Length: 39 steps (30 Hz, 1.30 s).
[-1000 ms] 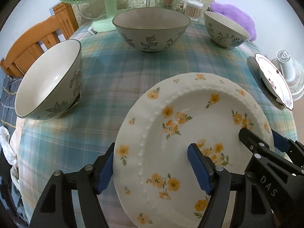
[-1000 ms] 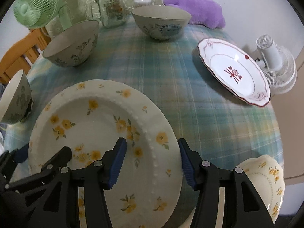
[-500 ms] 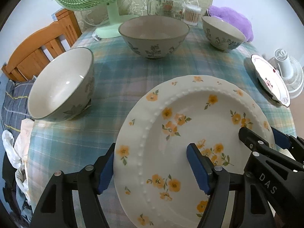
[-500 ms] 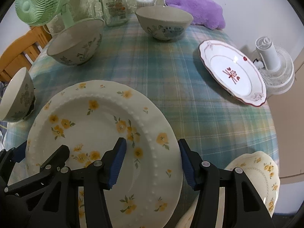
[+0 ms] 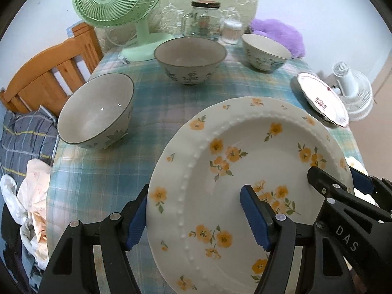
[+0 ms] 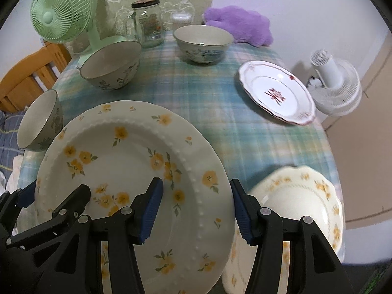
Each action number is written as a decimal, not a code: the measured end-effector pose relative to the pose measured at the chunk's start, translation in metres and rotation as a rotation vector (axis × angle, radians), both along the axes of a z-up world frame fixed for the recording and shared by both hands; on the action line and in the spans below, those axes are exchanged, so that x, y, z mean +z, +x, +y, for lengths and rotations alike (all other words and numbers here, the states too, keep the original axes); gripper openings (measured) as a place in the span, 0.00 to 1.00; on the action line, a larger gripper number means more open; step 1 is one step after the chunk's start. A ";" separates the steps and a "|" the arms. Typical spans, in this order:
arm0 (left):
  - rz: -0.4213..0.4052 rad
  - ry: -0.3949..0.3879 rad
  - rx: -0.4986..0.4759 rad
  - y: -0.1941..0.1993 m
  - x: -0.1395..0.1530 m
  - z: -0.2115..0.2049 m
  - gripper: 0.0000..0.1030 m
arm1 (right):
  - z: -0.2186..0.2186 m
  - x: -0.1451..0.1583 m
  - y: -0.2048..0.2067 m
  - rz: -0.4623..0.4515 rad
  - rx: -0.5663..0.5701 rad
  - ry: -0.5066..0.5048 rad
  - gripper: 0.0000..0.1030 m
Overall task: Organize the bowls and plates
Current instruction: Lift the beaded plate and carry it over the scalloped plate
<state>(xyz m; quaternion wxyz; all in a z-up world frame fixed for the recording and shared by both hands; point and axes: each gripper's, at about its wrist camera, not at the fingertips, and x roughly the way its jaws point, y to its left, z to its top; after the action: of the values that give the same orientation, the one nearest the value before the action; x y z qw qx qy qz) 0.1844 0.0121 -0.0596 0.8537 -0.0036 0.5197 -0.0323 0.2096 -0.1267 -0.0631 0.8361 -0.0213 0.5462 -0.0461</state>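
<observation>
With both your grippers on the yellow-flower plate (image 5: 247, 171), it sits lifted and tilted over the near edge of the plaid tablecloth (image 6: 215, 103). Your left gripper (image 5: 193, 210) clamps the plate's left rim — one blue pad under the edge, the other on the face. Your right gripper (image 6: 194, 205) does the same on the right rim; it also shows in the left wrist view at the plate's far right edge.

Just right of the held plate, lower down, is a second yellow-flower plate (image 6: 306, 201) with a scalloped rim, near the table's front right corner. I cannot tell what sits under it.

Rest of the table:
- red-trim plate (image 6: 276, 91) at the right edge, well apart from your plate
- three floral bowls — left bowl (image 5: 96, 111) near the left edge, middle bowl (image 5: 189, 60) mid-table, far bowl (image 6: 203, 42) toward the back
- green fan (image 5: 117, 2), glass jar (image 6: 148, 23) and purple plush (image 6: 240, 24) along the back

White fan (image 6: 335, 83) sits off the table, right side. Wooden chair (image 5: 51, 71) at left.
</observation>
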 end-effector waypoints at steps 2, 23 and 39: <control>-0.007 -0.005 -0.020 -0.007 0.003 -0.001 0.70 | -0.001 0.004 -0.009 -0.006 -0.015 -0.005 0.58; 0.004 -0.049 -0.134 -0.032 0.004 -0.077 0.70 | -0.085 0.018 -0.056 -0.008 -0.143 -0.008 0.58; 0.061 -0.045 -0.075 -0.028 -0.010 -0.168 0.69 | -0.182 0.008 -0.042 0.029 -0.090 -0.003 0.57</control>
<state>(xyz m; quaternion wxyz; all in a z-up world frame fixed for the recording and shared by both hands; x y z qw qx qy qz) 0.1565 -0.1559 -0.0697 0.8353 -0.0045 0.5445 -0.0756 0.1672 -0.3086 -0.0555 0.8250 0.0011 0.5588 -0.0841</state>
